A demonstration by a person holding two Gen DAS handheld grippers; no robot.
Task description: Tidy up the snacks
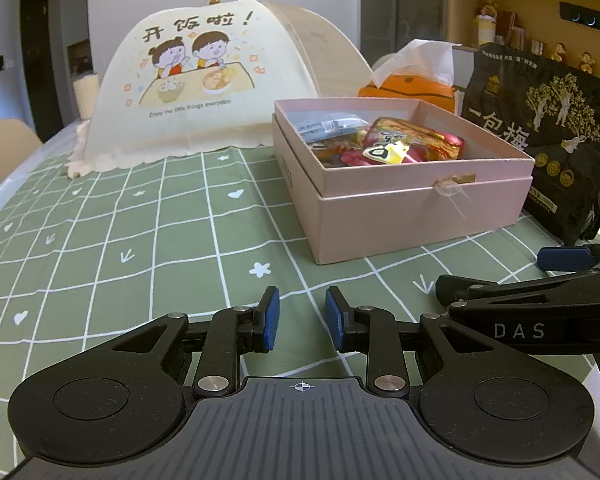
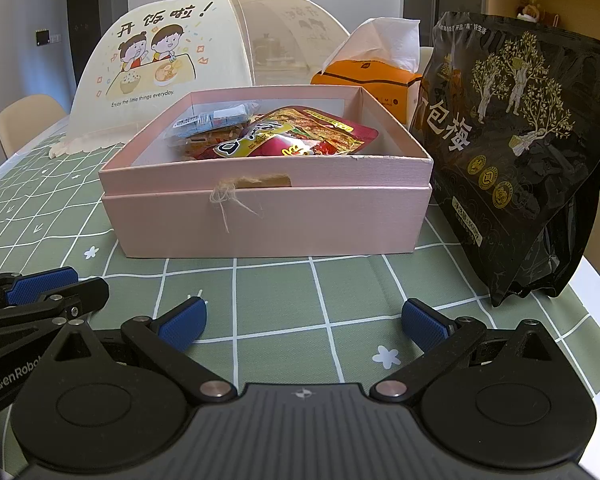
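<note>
While you hold both tools low over the green checked tablecloth (image 2: 276, 292), your left gripper (image 1: 302, 318) has its jaws narrowly parted on nothing, and your right gripper (image 2: 304, 322) stands spread wide, also empty. Beyond them sits the pink box (image 2: 268, 216) with snack packets (image 2: 300, 136) inside. A black snack bag (image 2: 528, 148) stands just right of it. Farther off are an orange tissue box (image 2: 364, 80) and a food cover (image 2: 168, 64).

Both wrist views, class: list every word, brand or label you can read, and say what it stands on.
"开饭啦!" and "Enjoy the little things everyday": food cover.
"一包梅": black snack bag; its small print is unreadable.
"DAS": right gripper, seen from the left wrist.
"GenRobo…" (cut off): left gripper, seen from the right wrist.
Packets in the pink box: print too small or blurred.
</note>
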